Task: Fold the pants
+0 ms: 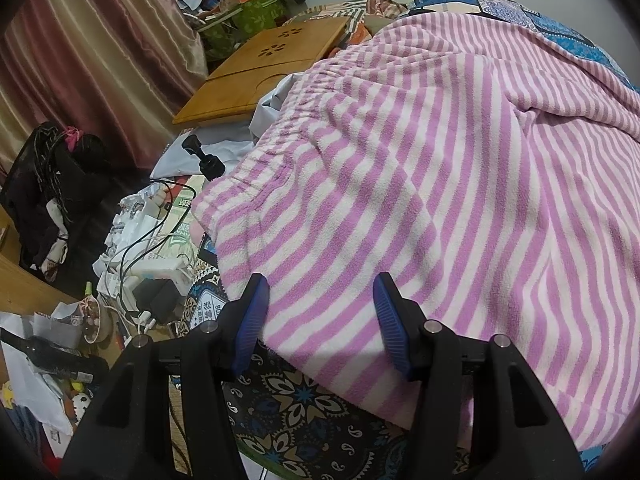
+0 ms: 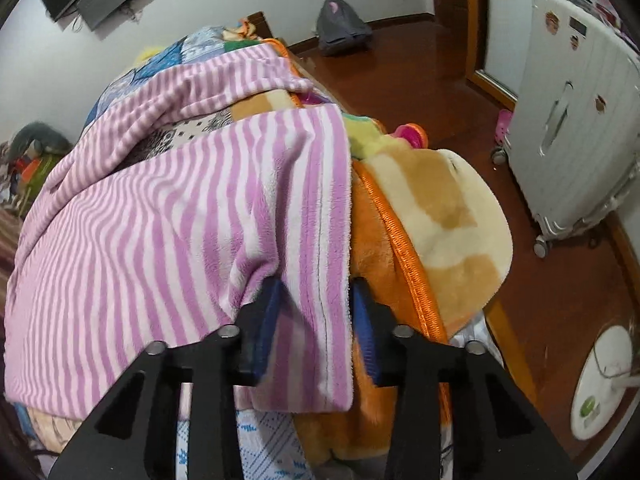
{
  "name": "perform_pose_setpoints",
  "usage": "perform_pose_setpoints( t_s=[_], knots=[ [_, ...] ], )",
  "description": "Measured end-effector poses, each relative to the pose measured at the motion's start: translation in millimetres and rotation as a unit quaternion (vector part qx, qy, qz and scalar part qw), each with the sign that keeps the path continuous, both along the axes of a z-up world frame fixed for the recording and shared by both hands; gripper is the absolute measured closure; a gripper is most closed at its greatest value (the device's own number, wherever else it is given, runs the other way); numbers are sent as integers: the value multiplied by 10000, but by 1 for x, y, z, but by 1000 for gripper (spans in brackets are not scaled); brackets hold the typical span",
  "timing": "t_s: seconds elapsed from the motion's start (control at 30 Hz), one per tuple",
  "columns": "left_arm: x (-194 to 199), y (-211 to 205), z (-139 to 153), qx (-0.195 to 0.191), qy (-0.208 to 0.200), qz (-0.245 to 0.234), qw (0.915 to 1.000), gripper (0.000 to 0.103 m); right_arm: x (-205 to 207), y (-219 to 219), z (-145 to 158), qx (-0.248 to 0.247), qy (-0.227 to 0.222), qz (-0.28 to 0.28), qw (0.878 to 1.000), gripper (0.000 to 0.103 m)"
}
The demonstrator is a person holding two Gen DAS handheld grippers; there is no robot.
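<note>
Striped pants (image 1: pixel 420 168) spread across the bed, long axis from waistband at left to leg hems at right. Left gripper (image 1: pixel 320 312) wide apart over the near edge, gripping nothing. Right gripper (image 2: pixel 316 312), nearer, partly closed around the hem (image 2: pixel 320 240).

This is a lived-in bedroom in a home. A bed (image 2: pixel 448 216) heaped with plush blankets fills the middle of the right wrist view, with a white suitcase (image 2: pixel 576 120) at right and a backpack (image 2: pixel 340 28) on the wooden floor (image 2: pixel 420 80) at top. In the left wrist view, curtains (image 1: pixel 92 52) hang at upper left above tangled chargers (image 1: pixel 156 280).
</note>
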State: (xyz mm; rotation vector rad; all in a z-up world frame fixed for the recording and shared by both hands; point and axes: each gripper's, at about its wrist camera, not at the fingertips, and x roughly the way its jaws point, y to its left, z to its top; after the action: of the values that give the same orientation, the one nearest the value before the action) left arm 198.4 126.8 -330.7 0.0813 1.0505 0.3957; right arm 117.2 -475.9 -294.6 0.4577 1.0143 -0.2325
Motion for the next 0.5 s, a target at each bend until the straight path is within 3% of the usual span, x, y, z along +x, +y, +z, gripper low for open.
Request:
perform_pose_setpoints(
  t_s=[0.1, 0.33, 0.5],
  knots=[
    [0, 0, 0, 2, -4, 0, 10000, 48, -6, -6, 5, -77, -51, -16, 10000, 94],
    [1, 0, 0, -35, 1, 5, 10000, 48, -8, -25, 26, -1049, 63, -148, 9944, 96],
    [3, 7, 8, -305, 96, 65, 9995, 48, 12, -38, 18, -1270, 723, 53, 9892, 94]
  ],
)
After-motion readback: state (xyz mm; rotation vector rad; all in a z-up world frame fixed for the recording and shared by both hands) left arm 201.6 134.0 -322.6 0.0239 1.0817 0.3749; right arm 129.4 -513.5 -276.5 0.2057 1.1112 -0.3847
